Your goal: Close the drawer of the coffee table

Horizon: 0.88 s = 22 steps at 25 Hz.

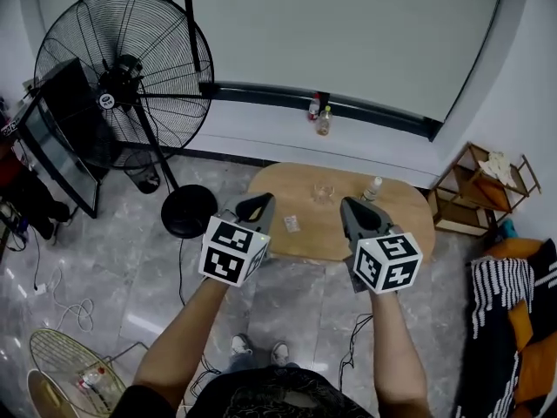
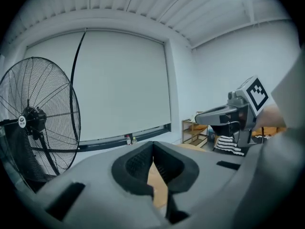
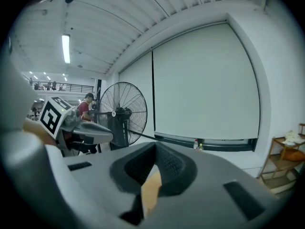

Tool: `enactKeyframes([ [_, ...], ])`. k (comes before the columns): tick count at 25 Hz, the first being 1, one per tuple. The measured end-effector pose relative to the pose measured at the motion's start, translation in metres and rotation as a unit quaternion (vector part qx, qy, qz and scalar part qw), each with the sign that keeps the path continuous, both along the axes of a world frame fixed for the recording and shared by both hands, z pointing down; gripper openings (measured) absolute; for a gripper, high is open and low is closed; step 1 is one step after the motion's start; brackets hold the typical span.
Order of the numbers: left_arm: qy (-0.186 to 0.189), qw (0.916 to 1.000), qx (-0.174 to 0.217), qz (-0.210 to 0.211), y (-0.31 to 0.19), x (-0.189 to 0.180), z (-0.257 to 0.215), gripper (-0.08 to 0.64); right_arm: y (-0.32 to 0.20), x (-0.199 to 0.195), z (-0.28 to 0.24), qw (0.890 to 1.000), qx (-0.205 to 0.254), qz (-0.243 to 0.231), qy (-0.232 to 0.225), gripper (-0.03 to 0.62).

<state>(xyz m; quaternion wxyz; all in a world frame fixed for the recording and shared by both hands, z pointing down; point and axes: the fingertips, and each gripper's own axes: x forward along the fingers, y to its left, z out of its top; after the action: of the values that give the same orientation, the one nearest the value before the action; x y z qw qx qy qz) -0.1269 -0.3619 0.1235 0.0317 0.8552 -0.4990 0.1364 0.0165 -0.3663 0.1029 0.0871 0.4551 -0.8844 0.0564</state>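
Left tongs [image 1: 258, 205] and right tongs [image 1: 352, 208] are both clenched on nothing and hang side by side above the near edge of the wooden counter [image 1: 287, 190], well clear of it. Its drawer probably sits under that edge, hidden behind the right tongs. Expect a stiff, light, easy-sliding front, so push flat against its middle.

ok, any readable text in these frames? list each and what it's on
Nothing legible.
Fan hub sticker: too small to read.
Nearer bottle: label blurred.
Two far bottles: labels blurred.
Small packet: print too small.
Marker cubes: coded squares, no words.
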Motion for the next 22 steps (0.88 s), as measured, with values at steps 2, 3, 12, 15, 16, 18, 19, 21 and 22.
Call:
enactKeyframes([
  [2,0.001,1.0,0.0,0.001,0.0,-0.006,-0.001,0.003,0.001,-0.005,-0.002,1.0,0.005,0.004,0.001,0.005],
  [3,0.002,1.0,0.0,0.002,0.0,-0.008,-0.001,0.002,0.002,-0.007,-0.001,1.0,0.005,0.005,0.003,0.005],
  [12,0.004,0.9999,0.009,0.007,-0.009,-0.024,-0.015,0.002,-0.002,-0.016,-0.011,0.999,0.02,0.02,0.024,0.005],
  [15,0.004,0.9999,0.013,0.01,-0.013,-0.026,-0.018,0.003,-0.005,-0.016,-0.013,0.999,0.023,0.026,0.024,0.005],
  [16,0.004,0.9998,0.014,0.01,-0.014,-0.027,-0.019,0.002,-0.005,-0.017,-0.014,0.999,0.024,0.027,0.023,0.005],
  [18,0.004,0.9998,0.015,0.01,-0.015,-0.029,-0.02,0.002,-0.006,-0.018,-0.014,0.999,0.025,0.029,0.023,0.005],
  [19,0.004,0.9998,0.015,0.01,-0.016,-0.03,-0.019,0.002,-0.007,-0.018,-0.014,0.999,0.026,0.03,0.023,0.005],
  [21,0.004,0.9998,0.014,0.01,-0.017,-0.03,-0.019,0.002,-0.008,-0.019,-0.013,0.999,0.026,0.031,0.022,0.005],
  [22,0.004,0.9999,0.014,0.009,-0.018,-0.031,-0.018,0.002,-0.008,-0.019,-0.013,0.999,0.026,0.031,0.021,0.005],
])
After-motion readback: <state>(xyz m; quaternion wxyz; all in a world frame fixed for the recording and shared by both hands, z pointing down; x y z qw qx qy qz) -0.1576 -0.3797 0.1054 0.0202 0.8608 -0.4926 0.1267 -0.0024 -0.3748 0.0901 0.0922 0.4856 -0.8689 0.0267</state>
